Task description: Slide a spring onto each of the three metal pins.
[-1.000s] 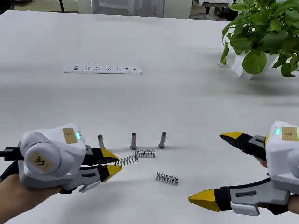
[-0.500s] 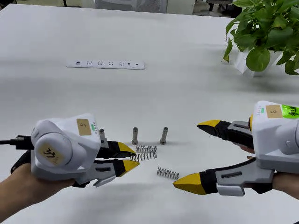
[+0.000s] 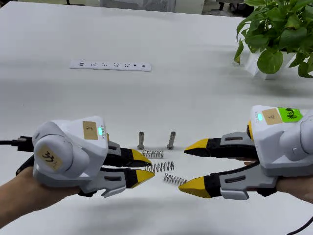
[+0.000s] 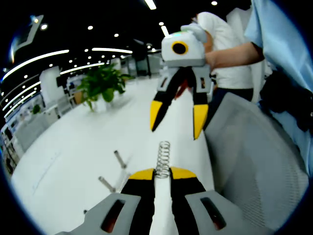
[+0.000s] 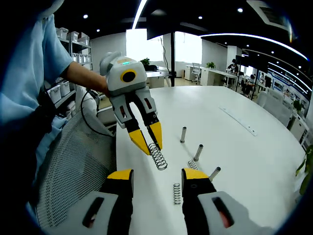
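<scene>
My left tool [image 3: 150,167] pinches a spring [image 3: 161,167], right tool [image 3: 183,170] gapes empty opposite (loose springs [image 3: 174,180] between; power strip [image 3: 110,65], plant [image 3: 276,29] beyond).

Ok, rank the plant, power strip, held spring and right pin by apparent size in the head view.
1. plant
2. power strip
3. held spring and right pin, unranked: the spring looks slightly longer but sits nearer the camera.

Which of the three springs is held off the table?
The spring pinched in the left gripper; the spring by the pins and the spring near the right gripper lie flat on the table.
</scene>
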`<state>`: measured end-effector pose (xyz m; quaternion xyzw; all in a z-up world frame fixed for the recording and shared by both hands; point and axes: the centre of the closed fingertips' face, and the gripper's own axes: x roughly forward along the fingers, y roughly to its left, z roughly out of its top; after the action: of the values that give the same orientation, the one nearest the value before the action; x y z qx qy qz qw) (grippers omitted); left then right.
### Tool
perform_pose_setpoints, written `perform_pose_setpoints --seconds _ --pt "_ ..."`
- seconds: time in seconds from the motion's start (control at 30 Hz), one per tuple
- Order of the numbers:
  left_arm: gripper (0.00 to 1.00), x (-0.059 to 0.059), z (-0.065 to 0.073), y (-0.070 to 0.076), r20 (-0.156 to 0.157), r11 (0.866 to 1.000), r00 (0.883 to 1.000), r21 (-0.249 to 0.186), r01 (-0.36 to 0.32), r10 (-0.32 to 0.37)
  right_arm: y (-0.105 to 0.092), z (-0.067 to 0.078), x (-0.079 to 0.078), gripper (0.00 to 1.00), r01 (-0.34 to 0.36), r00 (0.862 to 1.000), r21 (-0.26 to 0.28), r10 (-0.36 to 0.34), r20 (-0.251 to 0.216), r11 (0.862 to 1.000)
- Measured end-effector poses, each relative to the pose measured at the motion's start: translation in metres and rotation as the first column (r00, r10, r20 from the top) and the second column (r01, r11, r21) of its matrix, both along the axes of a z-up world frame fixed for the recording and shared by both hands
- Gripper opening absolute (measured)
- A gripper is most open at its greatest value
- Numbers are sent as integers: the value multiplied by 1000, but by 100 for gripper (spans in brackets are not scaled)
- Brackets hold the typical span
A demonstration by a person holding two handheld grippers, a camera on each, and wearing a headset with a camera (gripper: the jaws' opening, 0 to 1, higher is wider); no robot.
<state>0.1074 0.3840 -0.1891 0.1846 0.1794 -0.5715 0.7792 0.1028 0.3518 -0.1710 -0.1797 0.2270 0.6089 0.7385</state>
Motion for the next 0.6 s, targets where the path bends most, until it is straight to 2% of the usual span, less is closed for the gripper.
perform_pose_setpoints --seconds 0.17,0.47,0.6 --pt "10 -5 -1 -2 -2 1000 1000 1 21 -21 3 -3 -4 31 -38 999 -1 38 -14 999" --pt "10 -11 -1 -5 -7 999 999 -4 45 -46 7 -9 -11 22 -108 994 -19 108 -10 994" --pt "10 -12 1 -6 -8 999 999 -9 52 -52 7 -10 -12 19 -116 993 -24 115 -10 993"
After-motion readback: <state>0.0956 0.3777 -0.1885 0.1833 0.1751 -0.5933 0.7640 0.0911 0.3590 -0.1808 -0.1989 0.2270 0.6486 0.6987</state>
